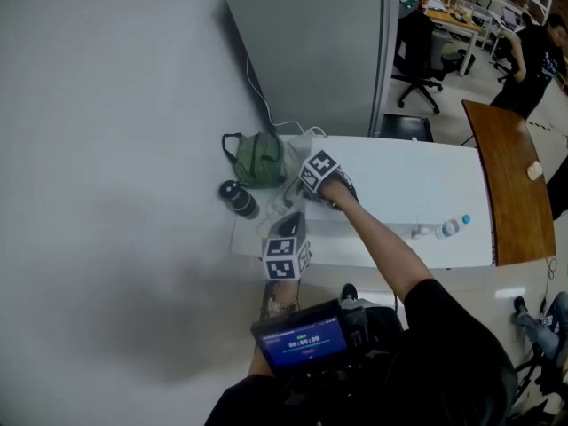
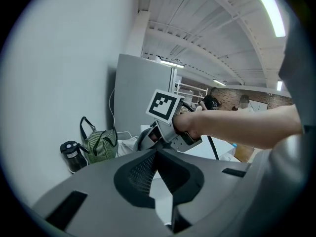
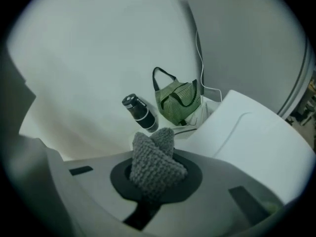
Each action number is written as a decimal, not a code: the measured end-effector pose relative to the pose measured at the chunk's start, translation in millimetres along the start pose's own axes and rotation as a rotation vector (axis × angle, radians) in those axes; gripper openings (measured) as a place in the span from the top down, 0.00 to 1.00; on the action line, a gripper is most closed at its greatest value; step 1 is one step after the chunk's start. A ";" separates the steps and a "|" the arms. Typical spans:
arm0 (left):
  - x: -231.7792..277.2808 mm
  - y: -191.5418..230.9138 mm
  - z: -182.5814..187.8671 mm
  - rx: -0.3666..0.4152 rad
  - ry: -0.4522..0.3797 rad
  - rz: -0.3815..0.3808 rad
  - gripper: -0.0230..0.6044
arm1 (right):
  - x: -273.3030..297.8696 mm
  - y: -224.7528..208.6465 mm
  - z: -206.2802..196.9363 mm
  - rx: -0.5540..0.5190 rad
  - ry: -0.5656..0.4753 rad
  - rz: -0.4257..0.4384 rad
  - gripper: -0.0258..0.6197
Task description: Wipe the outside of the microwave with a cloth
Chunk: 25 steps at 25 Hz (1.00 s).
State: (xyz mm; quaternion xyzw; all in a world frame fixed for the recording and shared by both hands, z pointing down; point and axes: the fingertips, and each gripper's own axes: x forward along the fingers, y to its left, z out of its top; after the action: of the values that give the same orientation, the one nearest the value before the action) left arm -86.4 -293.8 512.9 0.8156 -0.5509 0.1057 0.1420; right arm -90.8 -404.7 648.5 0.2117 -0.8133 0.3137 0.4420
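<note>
From where I stand, the right arm [image 1: 383, 245] is bare and stretched forward at a slant. The right hand [image 1: 337, 193] is wrapped round the right gripper [image 3: 154, 174], whose jaws are pinched on a grey knitted cloth [image 3: 157, 154]. The left gripper [image 2: 157, 154] is held closer to the body, just beside the right one, pointing forward. Its jaws are pressed together with nothing between them.

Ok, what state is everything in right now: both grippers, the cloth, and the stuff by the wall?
right gripper: shut on the cloth.
cloth: grey knit, bunched up between the jaws.
left gripper: shut, nothing between its jaws.
bottle: standing, cap on.
green bag: upright, handles standing up.
</note>
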 end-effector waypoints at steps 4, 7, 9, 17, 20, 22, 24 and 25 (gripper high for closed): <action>2.6 4.4 -5.6 -0.009 0.010 0.000 0.97 | -17.5 -29.2 -10.6 0.049 -0.043 -0.017 0.94; 12.7 -3.0 -12.9 -0.008 0.034 -0.027 0.97 | -45.5 -70.6 -39.8 0.106 -0.068 -0.061 0.94; 20.3 -13.2 -16.6 -0.005 0.050 -0.053 0.97 | -73.5 -103.8 -69.9 0.161 -0.087 -0.105 0.94; 45.2 -55.2 -22.5 0.023 0.086 -0.143 0.97 | -185.9 -210.9 -200.3 0.445 -0.191 -0.244 0.94; 48.2 -62.1 -22.0 0.031 0.095 -0.160 0.97 | -202.4 -224.4 -219.1 0.494 -0.219 -0.282 0.94; 47.9 -61.5 -21.0 0.038 0.095 -0.162 0.97 | -201.0 -223.0 -220.4 0.456 -0.159 -0.367 0.94; 45.7 -57.5 -22.0 0.040 0.097 -0.155 0.97 | -186.8 -201.5 -203.7 0.375 -0.106 -0.390 0.94; 44.1 -54.0 -23.3 0.040 0.100 -0.147 0.97 | -175.5 -177.8 -183.6 0.335 -0.128 -0.344 0.94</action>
State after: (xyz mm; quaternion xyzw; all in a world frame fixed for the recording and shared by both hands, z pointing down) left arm -20.3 -304.9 543.0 0.8502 -0.4796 0.1467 0.1605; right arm 218.6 -391.8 632.2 0.4368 -0.7283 0.3504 0.3950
